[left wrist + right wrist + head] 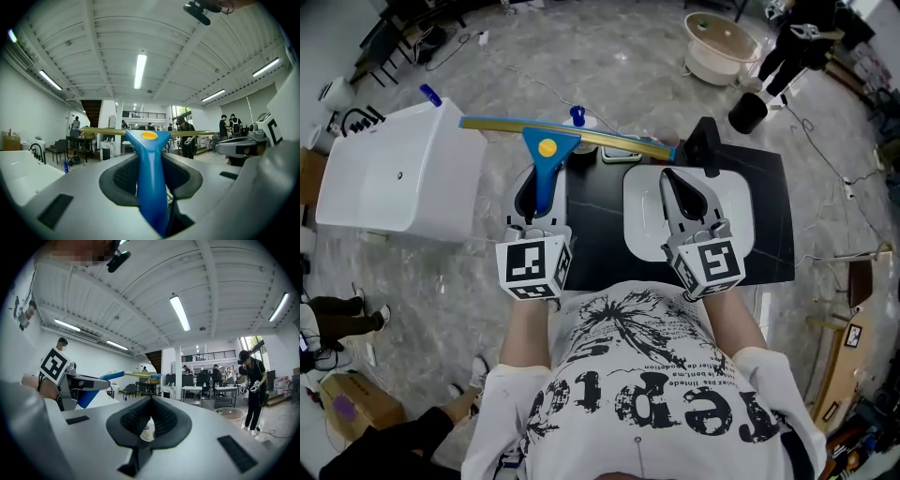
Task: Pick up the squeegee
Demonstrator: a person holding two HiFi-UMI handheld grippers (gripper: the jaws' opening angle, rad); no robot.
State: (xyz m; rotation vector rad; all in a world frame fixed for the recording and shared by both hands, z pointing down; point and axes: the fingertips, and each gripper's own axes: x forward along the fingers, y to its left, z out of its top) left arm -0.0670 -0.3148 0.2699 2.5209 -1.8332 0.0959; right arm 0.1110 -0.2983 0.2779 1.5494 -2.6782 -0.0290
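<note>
The squeegee (546, 150) is being gripped by its blue handle in the left tool (539, 183), clear of the black desk (769, 216), its long blade being held crosswise above the desk's far edge, while the right tool (668, 176) is being held closed and empty alongside.

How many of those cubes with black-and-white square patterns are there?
2. One cube sits on the left gripper, which grips the blue squeegee; the other cube sits on the right gripper. None seems hidden.
</note>
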